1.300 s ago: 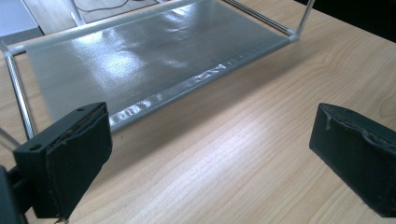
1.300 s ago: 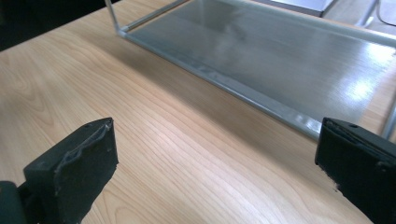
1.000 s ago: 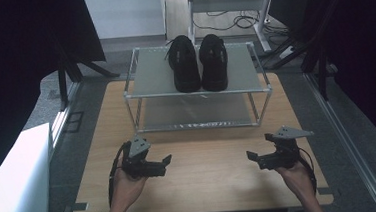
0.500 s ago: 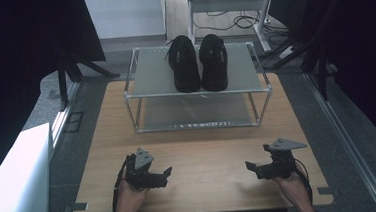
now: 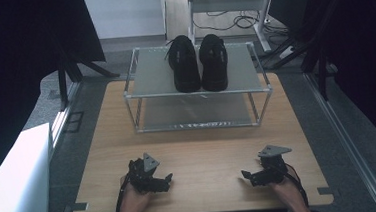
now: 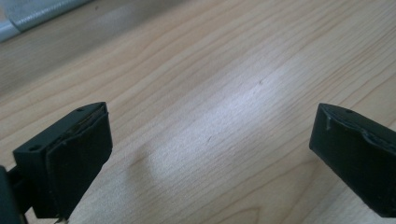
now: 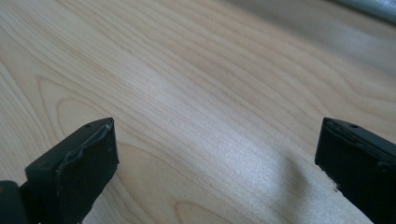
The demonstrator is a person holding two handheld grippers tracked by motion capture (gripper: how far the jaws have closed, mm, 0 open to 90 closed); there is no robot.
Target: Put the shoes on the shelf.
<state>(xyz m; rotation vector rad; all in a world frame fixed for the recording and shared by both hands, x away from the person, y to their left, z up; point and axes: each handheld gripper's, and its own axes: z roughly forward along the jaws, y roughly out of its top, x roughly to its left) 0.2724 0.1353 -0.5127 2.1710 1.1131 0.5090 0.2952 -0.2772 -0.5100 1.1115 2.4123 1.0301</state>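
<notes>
A pair of black shoes, the left shoe (image 5: 183, 63) and the right shoe (image 5: 214, 61), stands side by side on the top shelf of a metal rack (image 5: 149, 78) at the back of the wooden table (image 5: 204, 145). My left gripper (image 5: 167, 181) rests low over the table's front left, jaws wide apart, nothing between them (image 6: 210, 140). My right gripper (image 5: 246, 175) sits at the front right, also open and empty (image 7: 215, 154). Both point inward toward the table's middle.
The rack has a lower shelf (image 5: 196, 110) with nothing on it. A white panel (image 5: 16, 183) stands left of the table. Black curtains hang at both sides, and cables (image 5: 235, 20) lie on the floor behind the rack.
Both hands have drawn back toward the table's front edge and lowered close to the wood. The shoes and rack have not moved.
</notes>
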